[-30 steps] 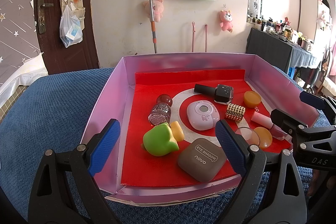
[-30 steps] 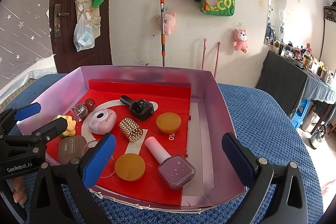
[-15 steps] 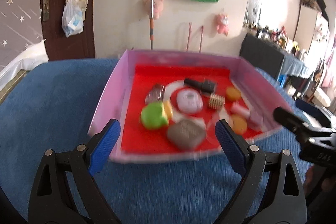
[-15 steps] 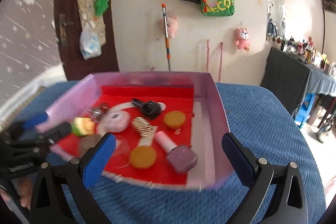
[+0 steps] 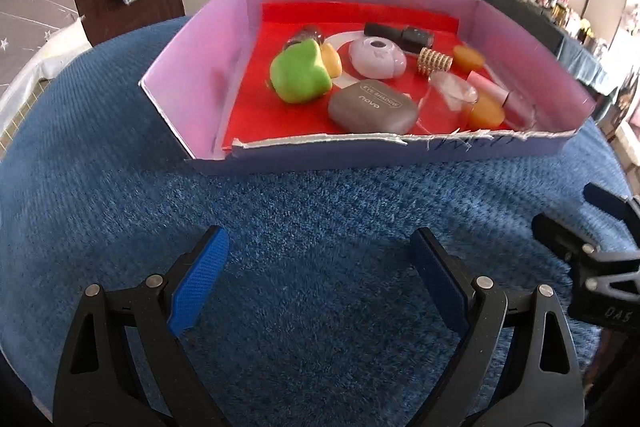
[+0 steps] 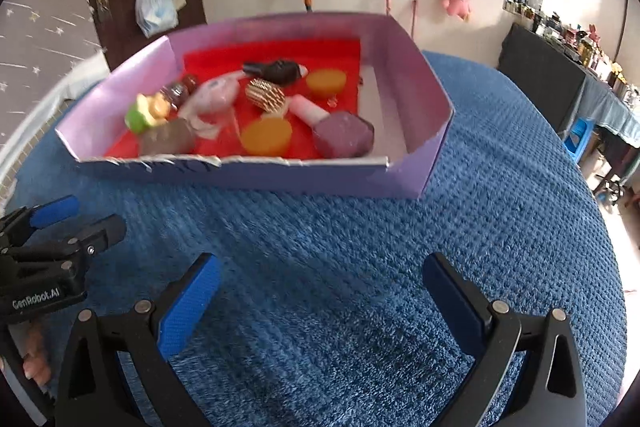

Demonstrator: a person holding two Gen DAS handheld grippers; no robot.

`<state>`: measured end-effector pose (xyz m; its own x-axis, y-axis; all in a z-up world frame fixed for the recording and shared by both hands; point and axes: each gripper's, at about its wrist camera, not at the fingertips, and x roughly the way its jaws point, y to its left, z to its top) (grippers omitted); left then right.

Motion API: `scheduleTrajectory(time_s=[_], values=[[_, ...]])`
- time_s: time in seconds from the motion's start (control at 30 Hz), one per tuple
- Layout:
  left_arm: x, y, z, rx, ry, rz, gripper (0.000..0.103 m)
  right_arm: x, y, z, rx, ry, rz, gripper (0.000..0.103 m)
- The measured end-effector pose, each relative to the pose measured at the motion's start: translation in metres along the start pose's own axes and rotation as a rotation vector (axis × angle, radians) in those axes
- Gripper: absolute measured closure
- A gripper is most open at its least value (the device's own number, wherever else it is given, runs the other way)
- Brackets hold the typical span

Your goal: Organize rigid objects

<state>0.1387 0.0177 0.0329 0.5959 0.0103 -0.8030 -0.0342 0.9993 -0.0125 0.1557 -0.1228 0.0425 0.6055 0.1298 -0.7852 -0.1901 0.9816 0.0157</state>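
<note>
pulling back is what both views show: a second ago the pads hung over the box floor, and now they hang over bare blue cloth on the near side of the box.

left wrist view: the left gripper (image 5: 316,279) has its jaws spread wide with nothing between them, over the blue textured cover (image 5: 304,211) in front of the torn near wall of the purple box (image 5: 400,155). inside the box, on its red liner, the green apple-shaped toy (image 5: 300,77) sits toward the left wall, the grey eye shadow case (image 5: 372,107) lies just behind the near wall, the lilac round case (image 5: 378,57) is behind that, and the gold studded cylinder (image 5: 435,61) and black bottle (image 5: 400,35) lie toward the far wall. two orange discs and a pink nail polish bottle crowd the right wall. the right gripper (image 5: 600,227) edges in to the right of the box's near corner.

right wrist view: the right gripper (image 6: 320,301) is likewise wide open and empty, in front of the box. the nail polish bottle (image 6: 336,129) and an orange disc (image 6: 266,135) lie just behind the near wall.

every item still lies in the box, none gripped, so i judge the retreat either ends the sorting or resets both hands for a fresh approach.
</note>
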Motion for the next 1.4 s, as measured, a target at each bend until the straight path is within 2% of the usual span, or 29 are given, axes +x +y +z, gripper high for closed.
scheduleTrajectory(time_s=[0.07,0.17,0.37,1.4], values=[[-0.001,-0.002,-0.001,0.002,0.001,0.007,0.01,0.003,0.0,0.001,0.006,0.019,-0.01,0.0],[0.0,-0.001,-0.001,-0.009,0.008,0.011,0.005,0.011,-0.003,0.001,0.024,0.064,-0.028,0.0],[0.002,0.0,0.001,-0.018,0.016,0.024,0.0,0.013,-0.004,0.005,0.034,0.062,-0.038,0.0],[0.002,0.002,0.002,-0.022,0.017,0.024,0.0,0.019,-0.007,0.008,0.038,0.069,-0.051,0.0]])
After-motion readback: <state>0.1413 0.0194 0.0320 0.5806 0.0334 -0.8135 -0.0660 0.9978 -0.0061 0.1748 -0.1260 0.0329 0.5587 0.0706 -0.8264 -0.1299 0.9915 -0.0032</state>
